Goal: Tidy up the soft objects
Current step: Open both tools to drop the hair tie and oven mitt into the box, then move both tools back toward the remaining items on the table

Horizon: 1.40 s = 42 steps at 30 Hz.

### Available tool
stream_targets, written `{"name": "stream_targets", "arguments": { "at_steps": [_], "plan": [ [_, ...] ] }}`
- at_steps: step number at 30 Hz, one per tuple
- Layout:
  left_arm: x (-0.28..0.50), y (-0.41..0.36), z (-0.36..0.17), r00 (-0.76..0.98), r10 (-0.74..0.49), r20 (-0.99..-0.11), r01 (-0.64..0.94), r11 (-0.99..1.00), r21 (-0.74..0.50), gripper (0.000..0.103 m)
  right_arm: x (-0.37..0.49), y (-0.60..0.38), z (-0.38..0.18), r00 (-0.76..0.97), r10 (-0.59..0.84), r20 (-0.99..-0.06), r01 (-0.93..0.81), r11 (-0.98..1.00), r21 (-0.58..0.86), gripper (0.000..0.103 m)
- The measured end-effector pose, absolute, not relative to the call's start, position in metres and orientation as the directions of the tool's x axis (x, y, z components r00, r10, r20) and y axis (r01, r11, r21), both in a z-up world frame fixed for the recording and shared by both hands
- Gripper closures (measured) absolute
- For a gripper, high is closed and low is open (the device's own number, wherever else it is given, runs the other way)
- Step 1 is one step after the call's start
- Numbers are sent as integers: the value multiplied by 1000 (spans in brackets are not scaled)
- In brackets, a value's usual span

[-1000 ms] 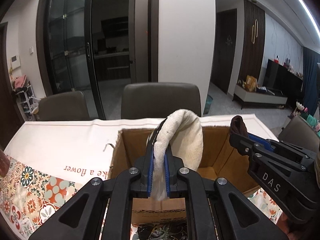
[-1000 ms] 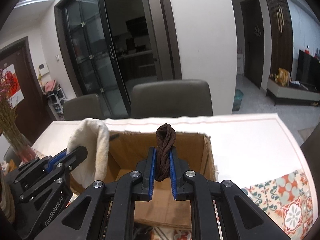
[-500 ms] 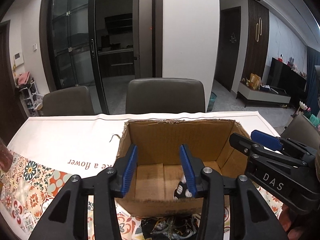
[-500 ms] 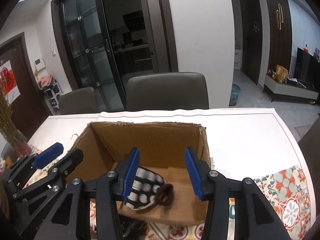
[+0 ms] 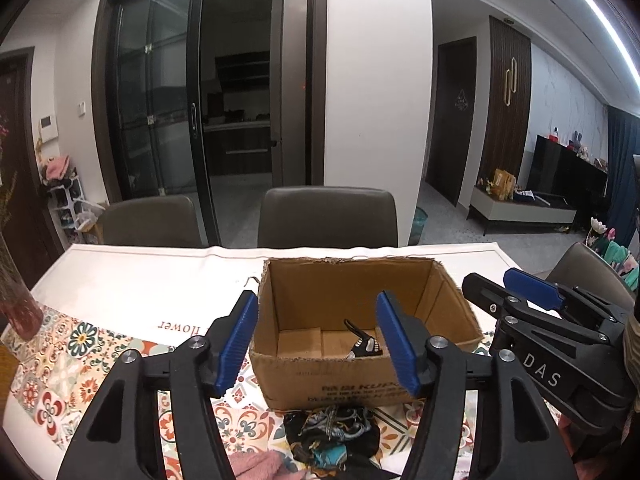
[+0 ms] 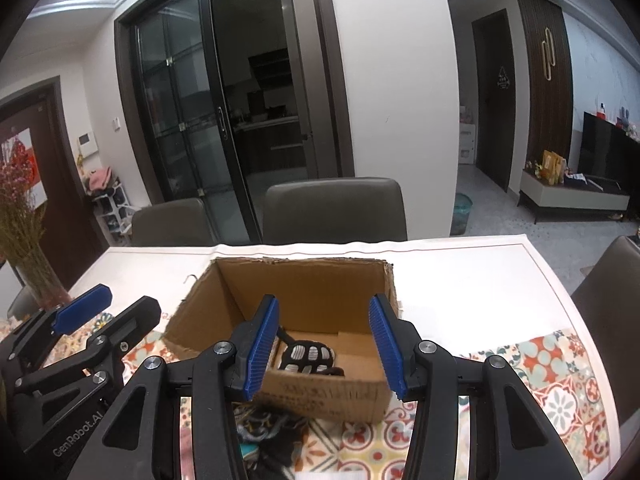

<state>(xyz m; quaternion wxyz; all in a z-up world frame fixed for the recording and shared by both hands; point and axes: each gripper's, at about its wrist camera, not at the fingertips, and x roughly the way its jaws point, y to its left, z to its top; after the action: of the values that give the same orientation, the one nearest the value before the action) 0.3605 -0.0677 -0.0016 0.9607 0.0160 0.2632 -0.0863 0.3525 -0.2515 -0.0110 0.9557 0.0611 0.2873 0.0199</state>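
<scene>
An open cardboard box [image 5: 352,280] stands on the table, also in the right wrist view [image 6: 304,280]. A black-and-white patterned soft item [image 6: 306,356] lies on its floor, partly showing in the left wrist view [image 5: 364,348]. My left gripper [image 5: 318,340] is open and empty, just short of the box's near wall. My right gripper [image 6: 324,342] is open and empty, beside it on the right. A dark patterned cloth [image 5: 332,430] and a pink fluffy cloth [image 5: 256,466] lie on the table in front of the box.
The table has a white cloth [image 5: 152,280] and a patterned tile runner [image 5: 72,360]. A vase of dried flowers [image 6: 28,248] stands at the left. Grey chairs [image 5: 328,216] line the far side. Another chair [image 6: 612,280] is on the right.
Both grippers opened: the left let go of the cream cloth and the right let go of the dark brown knit piece over the box. Both have since drawn back and risen.
</scene>
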Motion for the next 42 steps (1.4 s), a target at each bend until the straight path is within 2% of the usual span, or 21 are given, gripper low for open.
{"name": "stream_targets", "arguments": {
  "at_steps": [4, 7, 9, 12, 16, 25, 42],
  "plan": [
    [340, -68, 5, 861, -143, -488, 172, 985, 16, 29, 335, -256, -5, 840, 66, -539, 8, 991, 134, 54],
    [327, -64, 7, 869, -133, -477, 168, 985, 31, 22, 321, -258, -3, 844, 57, -533, 17, 991, 134, 44],
    [317, -63, 6, 871, -125, -475, 163, 986, 40, 19, 313, -259, -2, 849, 47, -527, 23, 992, 127, 44],
    [306, -60, 3, 866, -121, -484, 160, 986, 39, 19, 302, -259, -2, 845, 50, -532, 26, 991, 134, 42],
    [290, -59, -1, 860, -113, -498, 157, 986, 47, 19, 285, -258, -5, 845, 42, -533, 33, 991, 130, 35],
    [262, -58, -17, 834, -101, -543, 155, 986, 55, 19, 256, -265, -22, 820, 45, -570, 60, 985, 164, 31],
    [225, -59, -57, 750, -94, -655, 178, 982, 63, 17, 225, -263, -77, 708, 110, -697, 56, 976, 211, 30]
  ]
}}
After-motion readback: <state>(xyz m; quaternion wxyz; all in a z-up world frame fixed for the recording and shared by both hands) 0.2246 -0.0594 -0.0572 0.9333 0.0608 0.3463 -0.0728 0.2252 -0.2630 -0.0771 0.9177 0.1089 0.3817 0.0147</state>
